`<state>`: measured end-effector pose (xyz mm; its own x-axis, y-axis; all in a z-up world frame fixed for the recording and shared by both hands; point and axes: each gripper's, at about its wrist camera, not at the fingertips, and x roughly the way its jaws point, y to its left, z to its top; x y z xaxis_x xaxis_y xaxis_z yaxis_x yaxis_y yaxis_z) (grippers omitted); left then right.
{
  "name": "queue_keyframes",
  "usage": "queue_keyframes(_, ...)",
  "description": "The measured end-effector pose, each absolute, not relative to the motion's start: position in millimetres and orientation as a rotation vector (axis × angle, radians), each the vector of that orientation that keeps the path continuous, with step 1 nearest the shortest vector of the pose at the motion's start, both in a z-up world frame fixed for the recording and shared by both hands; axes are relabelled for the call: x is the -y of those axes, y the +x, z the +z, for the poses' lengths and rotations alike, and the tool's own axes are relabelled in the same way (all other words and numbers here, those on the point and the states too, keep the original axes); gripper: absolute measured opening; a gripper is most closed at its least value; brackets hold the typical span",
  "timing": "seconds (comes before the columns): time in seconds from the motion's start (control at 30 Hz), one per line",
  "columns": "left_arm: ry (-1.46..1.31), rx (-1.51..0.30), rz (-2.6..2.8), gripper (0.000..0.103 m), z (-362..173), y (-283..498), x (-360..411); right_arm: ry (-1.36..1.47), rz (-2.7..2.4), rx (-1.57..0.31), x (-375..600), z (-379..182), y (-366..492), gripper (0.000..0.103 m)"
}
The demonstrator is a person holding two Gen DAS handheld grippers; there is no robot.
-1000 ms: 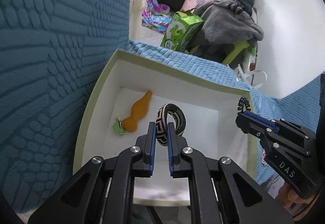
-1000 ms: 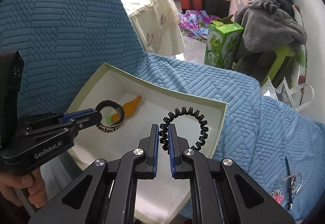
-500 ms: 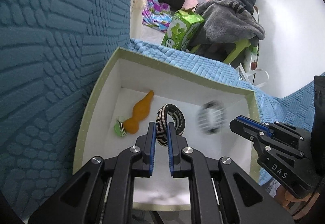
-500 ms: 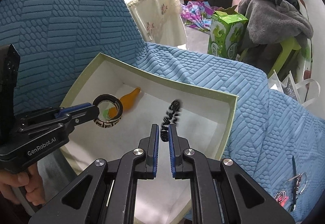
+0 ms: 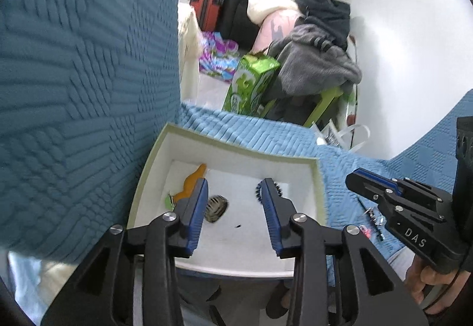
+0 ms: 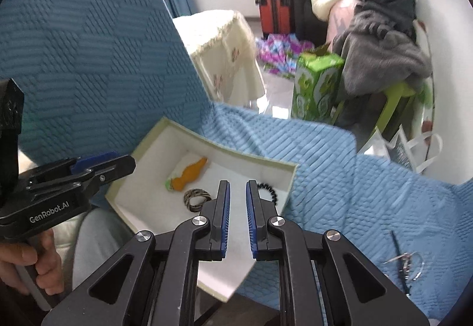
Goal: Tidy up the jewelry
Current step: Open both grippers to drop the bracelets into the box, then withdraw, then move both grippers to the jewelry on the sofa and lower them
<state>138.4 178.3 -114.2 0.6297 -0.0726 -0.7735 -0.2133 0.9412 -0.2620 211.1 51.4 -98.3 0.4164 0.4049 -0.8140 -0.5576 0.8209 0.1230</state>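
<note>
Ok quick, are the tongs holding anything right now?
Left tongs: open, holding nothing; patterned ring lies in the box.
Right tongs: open, holding nothing.

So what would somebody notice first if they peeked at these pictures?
Probably the white box sitting on the blue bedspread, with an orange carrot-shaped clip, a patterned ring and a black spiral hair tie lying inside. Both the left gripper and the right gripper hover open above it. Behind, a bright green carton stands on the floor beside a heap of clothes.
</note>
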Motion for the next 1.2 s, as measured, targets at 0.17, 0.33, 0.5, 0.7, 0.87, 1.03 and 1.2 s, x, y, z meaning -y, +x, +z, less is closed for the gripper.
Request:
queue_keyframes(0.17,-0.337,-0.814,0.084,0.052,-79.1,118.2,-163.8,-0.16,0.613,-0.886,-31.3,-58.2,190.9,0.01)
queue_keyframes(0.33,-0.328,-0.746,0.072,0.055,-50.2,99.9,-145.3,-0.15,0.603,-0.822,-7.1,-31.9,173.6,0.01)
queue_keyframes(0.5,-0.314,-0.696,0.05,0.057,-30.5,84.9,-124.8,-0.122,0.584,-0.775,21.1,-13.8,153.9,0.01)
queue_keyframes(0.7,-0.301,-0.669,0.007,0.06,-22.7,77.9,-99.4,-0.094,0.537,-0.753,54.0,-8.4,139.7,0.01)
queue_keyframes(0.87,-0.287,-0.675,-0.037,0.062,-28.7,78.6,-71.9,-0.077,0.481,-0.741,86.6,-9.9,130.8,0.01)
queue_keyframes(1.03,-0.29,-0.69,-0.066,0.062,-38.7,77.9,-46.9,-0.06,0.422,-0.736,119.3,-19.1,121.4,0.01)
queue_keyframes(1.2,-0.291,-0.705,-0.121,0.062,-56.3,77.8,-21.1,-0.052,0.375,-0.732,142.8,-32.9,116.2,0.01)
